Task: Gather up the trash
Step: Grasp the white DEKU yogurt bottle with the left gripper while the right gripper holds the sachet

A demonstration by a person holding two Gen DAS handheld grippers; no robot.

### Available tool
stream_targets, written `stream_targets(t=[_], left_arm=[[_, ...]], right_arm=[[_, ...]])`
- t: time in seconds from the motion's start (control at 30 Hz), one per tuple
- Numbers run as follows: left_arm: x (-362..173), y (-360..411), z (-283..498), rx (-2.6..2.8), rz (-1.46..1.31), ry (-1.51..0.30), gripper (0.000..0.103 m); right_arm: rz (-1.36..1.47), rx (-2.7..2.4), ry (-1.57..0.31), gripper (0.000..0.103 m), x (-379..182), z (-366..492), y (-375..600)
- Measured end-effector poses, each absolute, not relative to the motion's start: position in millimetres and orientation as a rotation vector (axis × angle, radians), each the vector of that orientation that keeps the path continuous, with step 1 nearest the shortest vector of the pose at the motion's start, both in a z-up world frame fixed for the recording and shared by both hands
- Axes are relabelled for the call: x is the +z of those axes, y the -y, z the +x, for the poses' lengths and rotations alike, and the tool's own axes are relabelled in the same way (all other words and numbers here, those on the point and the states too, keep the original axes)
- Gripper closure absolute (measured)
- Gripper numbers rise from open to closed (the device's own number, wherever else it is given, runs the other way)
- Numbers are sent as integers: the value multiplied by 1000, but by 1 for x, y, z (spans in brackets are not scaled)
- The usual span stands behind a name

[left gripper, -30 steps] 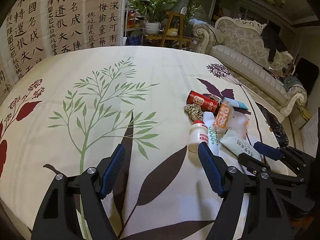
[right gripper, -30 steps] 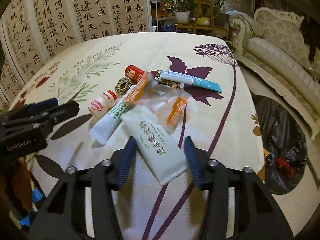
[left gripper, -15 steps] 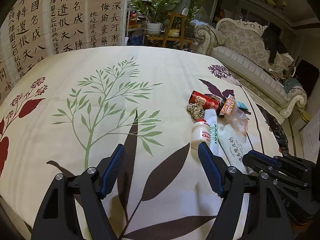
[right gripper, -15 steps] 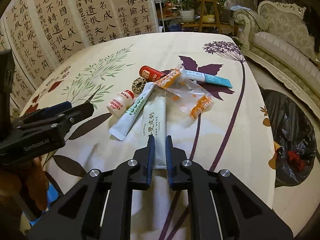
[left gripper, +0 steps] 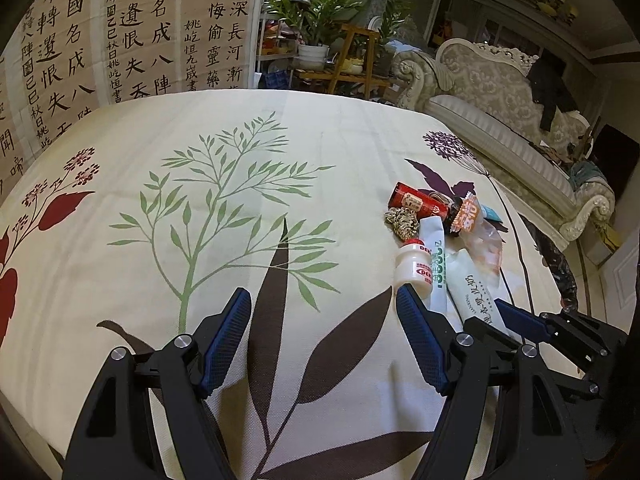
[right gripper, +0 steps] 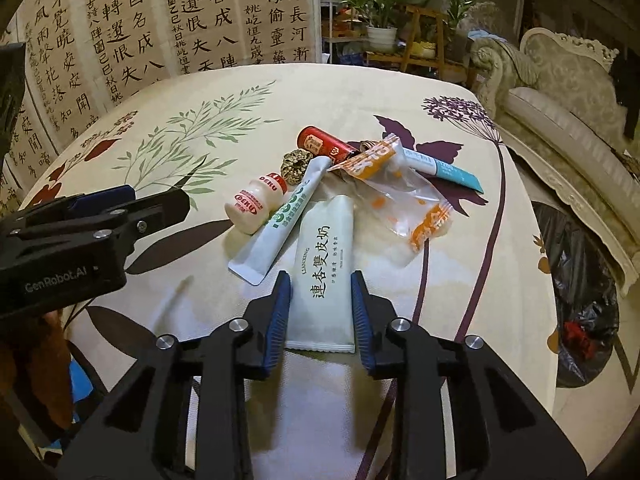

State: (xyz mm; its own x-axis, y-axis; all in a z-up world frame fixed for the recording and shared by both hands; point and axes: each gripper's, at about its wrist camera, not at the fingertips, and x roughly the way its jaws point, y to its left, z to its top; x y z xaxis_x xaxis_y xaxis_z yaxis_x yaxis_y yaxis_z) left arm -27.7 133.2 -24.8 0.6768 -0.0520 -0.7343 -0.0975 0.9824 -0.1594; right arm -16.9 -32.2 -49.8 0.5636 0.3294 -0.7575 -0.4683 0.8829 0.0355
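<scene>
The pale green sachet (right gripper: pixel 324 276) is seen lying flat on the worktop (right gripper: pixel 472 240), its long axis running near to far, its near end bracketed by the parted right tool (right gripper: pixel 318 316). The left tool (left gripper: pixel 324 334), likewise spread, is held farther left.

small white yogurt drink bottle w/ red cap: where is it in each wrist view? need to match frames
Left wrist: the bottle is right of centre, just beyond the left gripper's right finger, cap pointing away.
Right wrist: the bottle lies left of centre, on its side, cap toward upper right.
Shared landmark: the green-lettered white tube right beside it in both views.
</scene>
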Motion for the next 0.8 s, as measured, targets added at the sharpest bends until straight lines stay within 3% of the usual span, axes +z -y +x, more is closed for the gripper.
stream_targets(t=[0.07,0.13,0.5,0.63,0.73,0.8], left_arm=[[-25,-133,-28,26,-193,-830,30],[-25,-133,-28,27,-190,-829,30],[-25,-135,-29,40,-195,-829,30],[-25,-139,-29,49,-199,-829,30],[-24,-142,-30,52,-199,-825,30],[-24,-143,-31,54,-199,-824,30]], right_arm=[[-154,469,-844,81,-48,-17,36],[-130,472,-827,93,-43,-18,39],[-72,526,-853,94,-41,-19,39],[-45,519,-889,84,-47,-15,37],[-35,546,-895,63,-49,-16,33],[-80,553,-884,55,-49,-20,22]])
